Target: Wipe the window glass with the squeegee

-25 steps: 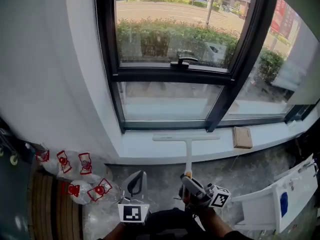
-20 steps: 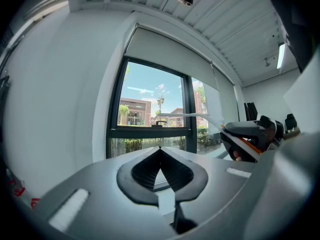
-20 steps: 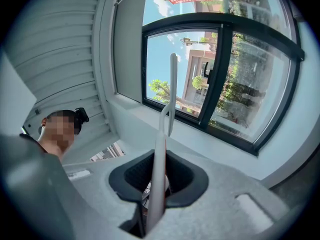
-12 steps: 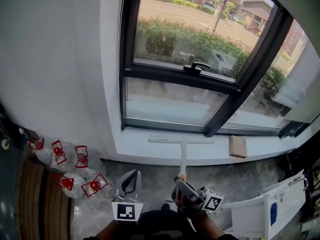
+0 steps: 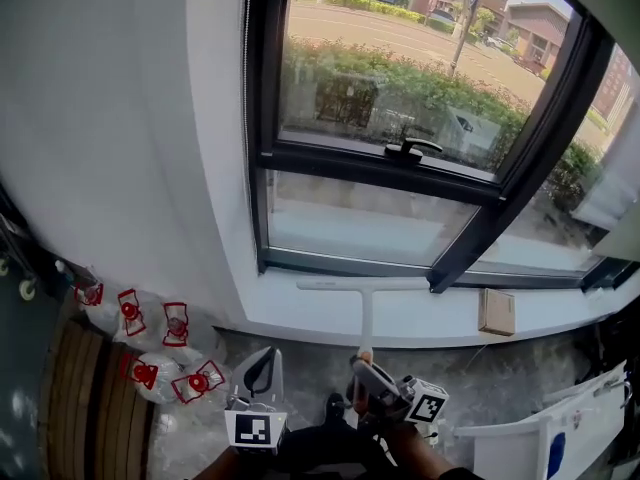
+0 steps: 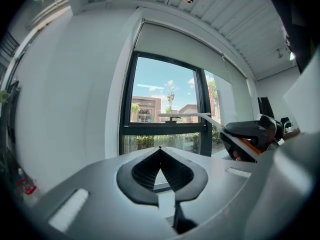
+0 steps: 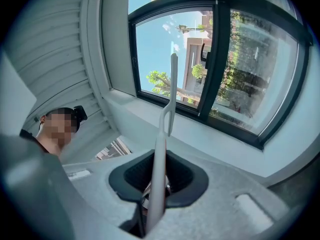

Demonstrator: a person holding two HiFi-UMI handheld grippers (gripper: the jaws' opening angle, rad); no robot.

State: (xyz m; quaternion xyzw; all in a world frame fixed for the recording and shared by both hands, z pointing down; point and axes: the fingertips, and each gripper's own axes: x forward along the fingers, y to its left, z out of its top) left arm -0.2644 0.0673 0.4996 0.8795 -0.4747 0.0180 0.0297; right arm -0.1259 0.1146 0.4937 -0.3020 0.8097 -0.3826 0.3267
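A white squeegee (image 5: 365, 298) points at the window, its T-shaped blade level with the white sill (image 5: 300, 313), below the lower window glass (image 5: 360, 223). My right gripper (image 5: 368, 376) is shut on its handle, low in the head view. In the right gripper view the handle (image 7: 159, 159) runs up from between the jaws toward the glass (image 7: 250, 69). My left gripper (image 5: 262, 373) hangs beside it on the left, shut and holding nothing. The left gripper view looks past the left gripper (image 6: 160, 151) and shows the squeegee (image 6: 192, 115) and the right gripper (image 6: 250, 134) at the right.
A black window handle (image 5: 413, 148) sits on the frame's crossbar. A brown box (image 5: 497, 311) lies on the sill at the right. Several clear bottles with red labels (image 5: 150, 348) lie on the floor at the left. A white chair (image 5: 540, 438) is at the bottom right.
The head view has shifted, so the window now sits further right and higher. Both grippers and the squeegee hold nearly the same pose before the sill.
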